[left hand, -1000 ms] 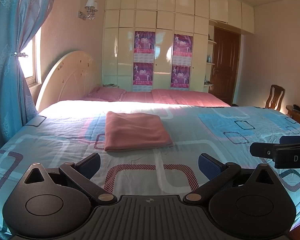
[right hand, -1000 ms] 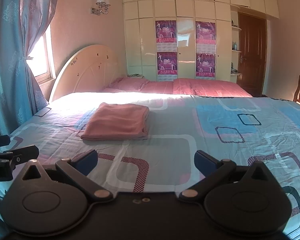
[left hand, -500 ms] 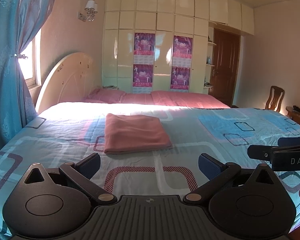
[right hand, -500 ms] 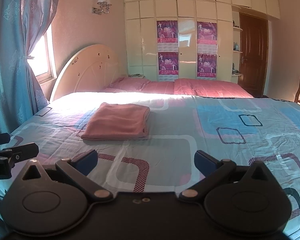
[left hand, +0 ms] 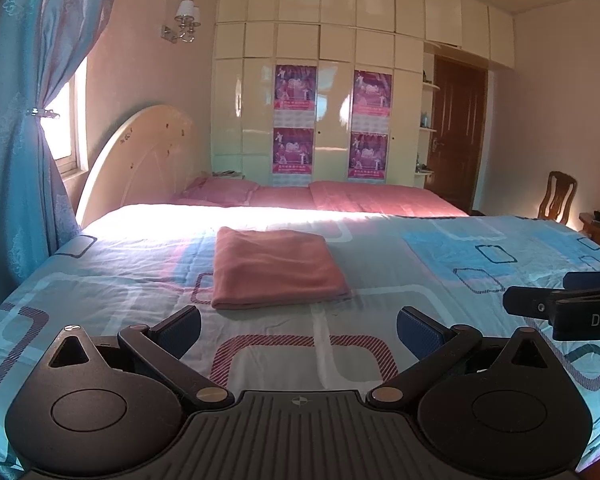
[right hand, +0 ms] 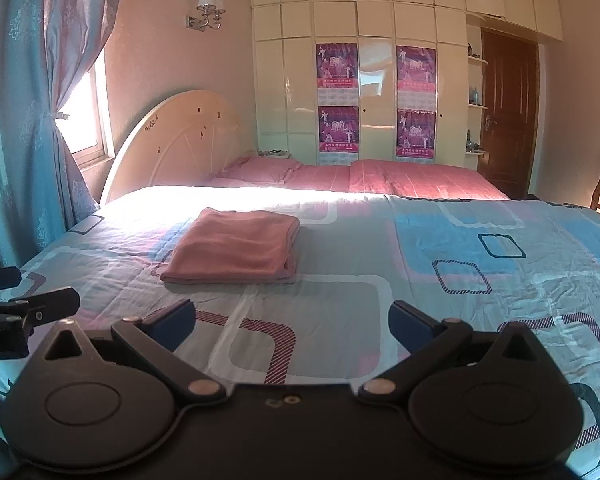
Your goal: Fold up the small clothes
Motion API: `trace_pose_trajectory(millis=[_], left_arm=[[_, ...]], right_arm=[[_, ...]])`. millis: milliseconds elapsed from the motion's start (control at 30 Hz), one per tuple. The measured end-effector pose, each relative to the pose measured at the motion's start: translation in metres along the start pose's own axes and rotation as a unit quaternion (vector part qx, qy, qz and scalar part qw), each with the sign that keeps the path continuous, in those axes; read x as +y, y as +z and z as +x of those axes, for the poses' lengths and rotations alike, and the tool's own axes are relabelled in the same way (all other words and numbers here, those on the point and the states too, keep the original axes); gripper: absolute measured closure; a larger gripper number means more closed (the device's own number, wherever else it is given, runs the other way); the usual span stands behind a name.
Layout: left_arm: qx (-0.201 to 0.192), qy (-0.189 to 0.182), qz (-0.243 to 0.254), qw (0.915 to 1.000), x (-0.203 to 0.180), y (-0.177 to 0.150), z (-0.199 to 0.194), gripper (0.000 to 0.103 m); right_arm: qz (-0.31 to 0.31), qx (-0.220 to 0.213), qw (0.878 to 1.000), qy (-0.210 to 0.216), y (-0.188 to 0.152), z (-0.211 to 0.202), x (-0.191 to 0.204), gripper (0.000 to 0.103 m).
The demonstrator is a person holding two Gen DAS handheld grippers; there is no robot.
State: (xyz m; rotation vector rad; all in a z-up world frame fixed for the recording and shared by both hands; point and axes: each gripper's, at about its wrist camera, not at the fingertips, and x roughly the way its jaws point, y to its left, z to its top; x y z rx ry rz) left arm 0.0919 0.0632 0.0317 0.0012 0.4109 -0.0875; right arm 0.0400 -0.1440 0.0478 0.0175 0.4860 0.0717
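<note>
Nothing moved | both claws, left (left hand: 299, 326) and right (right hand: 292, 322), spread apart | fleecy pink cloth (left hand: 274, 266) folded rectangular

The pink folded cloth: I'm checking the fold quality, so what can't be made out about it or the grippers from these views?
- Pink folded cloth: underside and layer count hidden by its own top layer; garment type unclear.
- Right gripper: in the left wrist view, cut off by the right edge.
- Left gripper: in the right wrist view, cut off by the left edge.
- Posters: print too small.
</note>
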Motion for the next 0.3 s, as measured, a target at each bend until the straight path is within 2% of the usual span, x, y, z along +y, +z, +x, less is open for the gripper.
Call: trace_pose_trajectory(millis=[300], left_arm=[[-0.003, 0.006, -0.001, 1.0000, -0.0052, 0.0001, -0.0022, 0.000]], right_arm=[[-0.004, 0.002, 1.000, 0.009, 0.0032, 0.0019, -0.0077, 0.001]])
